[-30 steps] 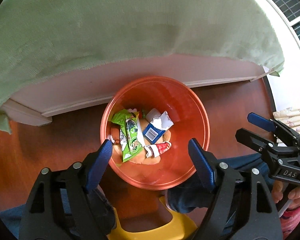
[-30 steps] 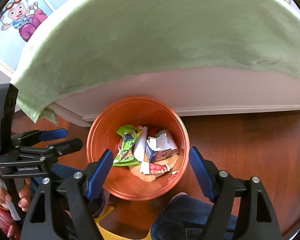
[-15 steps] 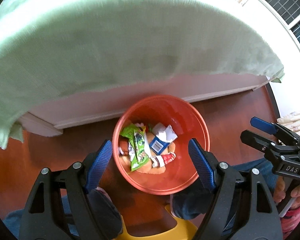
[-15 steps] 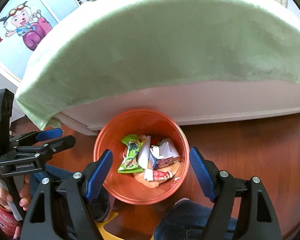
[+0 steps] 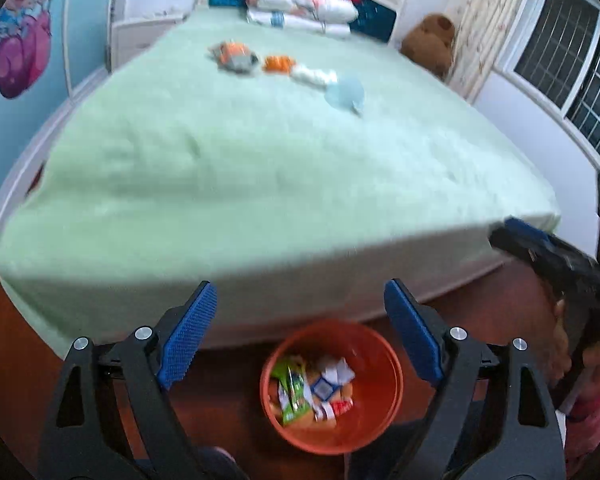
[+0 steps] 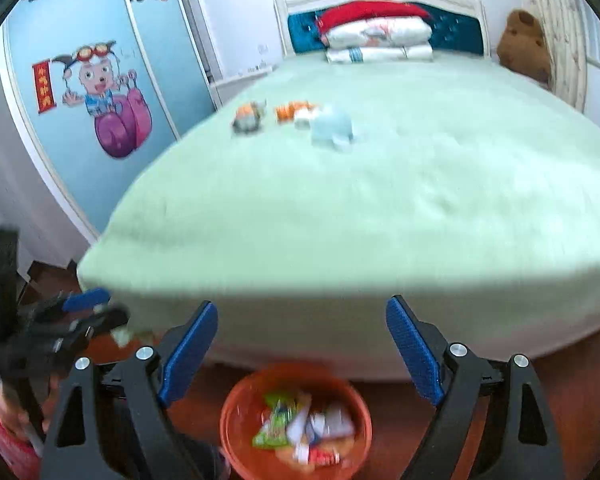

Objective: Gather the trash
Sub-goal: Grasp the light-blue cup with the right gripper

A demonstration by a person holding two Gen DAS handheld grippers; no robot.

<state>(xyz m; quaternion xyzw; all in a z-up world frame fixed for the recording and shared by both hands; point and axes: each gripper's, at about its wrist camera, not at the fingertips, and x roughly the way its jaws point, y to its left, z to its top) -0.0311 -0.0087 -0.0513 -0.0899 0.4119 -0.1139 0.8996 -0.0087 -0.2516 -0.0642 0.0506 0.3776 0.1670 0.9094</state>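
An orange bin (image 5: 380, 412) stands on the floor at the foot of the bed, holding a green wrapper (image 5: 294, 390), a blue-white carton (image 5: 324, 388) and other scraps. More litter lies far up the bed: a crumpled orange-grey piece (image 5: 234, 56), an orange piece (image 5: 278, 63), a white wad (image 5: 314, 76) and a pale blue lump (image 5: 346, 94). My left gripper (image 5: 300, 292) hangs above the bin, its jaws opening with nothing between them. My right gripper (image 6: 302, 306) does the same over the bin (image 6: 240, 420). The bed litter (image 6: 334, 128) also shows in the right wrist view.
A green sheet (image 5: 260, 168) covers the wide bed, with stacked pillows (image 6: 376, 36) at the headboard and a brown teddy bear (image 6: 526, 40) beside them. A blue wardrobe with a cartoon (image 6: 100, 96) stands at the left. Dark wooden floor (image 5: 12, 320) surrounds the bin.
Both grippers rose and tipped upward. The bin slid to the bottom of each view, and the bed top with its litter came into sight. Both pairs of jaws spread wider.
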